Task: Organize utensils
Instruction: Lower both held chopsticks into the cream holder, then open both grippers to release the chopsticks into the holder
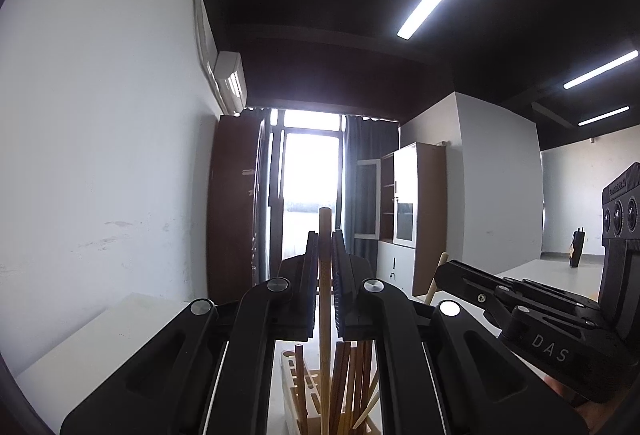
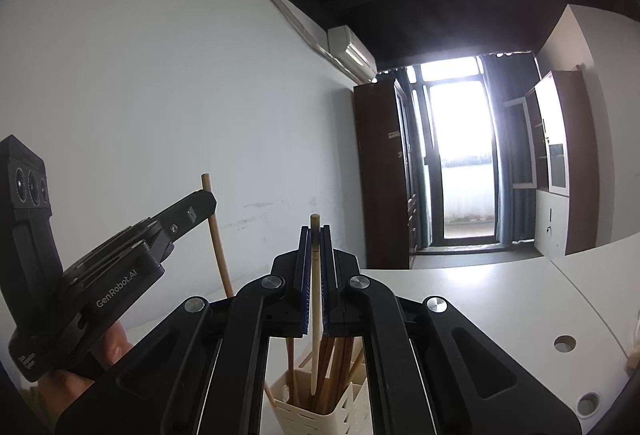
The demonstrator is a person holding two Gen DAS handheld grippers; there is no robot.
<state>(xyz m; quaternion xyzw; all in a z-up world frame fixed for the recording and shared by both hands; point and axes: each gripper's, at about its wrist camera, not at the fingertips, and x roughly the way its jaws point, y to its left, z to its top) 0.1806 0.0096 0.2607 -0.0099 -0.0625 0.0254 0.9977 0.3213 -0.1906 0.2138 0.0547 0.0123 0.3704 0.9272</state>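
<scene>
In the left wrist view my left gripper [image 1: 325,237] is shut on an upright wooden chopstick [image 1: 325,275], whose top sticks out above the fingertips. Below it stands a cream utensil holder [image 1: 294,391] with several chopsticks in it. My right gripper [image 1: 460,275] shows at the right, holding a pale chopstick [image 1: 435,281]. In the right wrist view my right gripper [image 2: 315,233] is shut on that pale chopstick [image 2: 316,295], its lower end hanging over the slotted cream holder [image 2: 320,417]. At the left, my left gripper [image 2: 202,201] grips the longer chopstick [image 2: 218,247].
The holder stands on a white table [image 2: 480,299] with round cable holes [image 2: 565,344] near its right edge. A white wall runs along the left. A brown cabinet [image 2: 384,175] and a bright glass door [image 2: 464,155] lie far behind. A hand [image 2: 110,349] holds the left gripper.
</scene>
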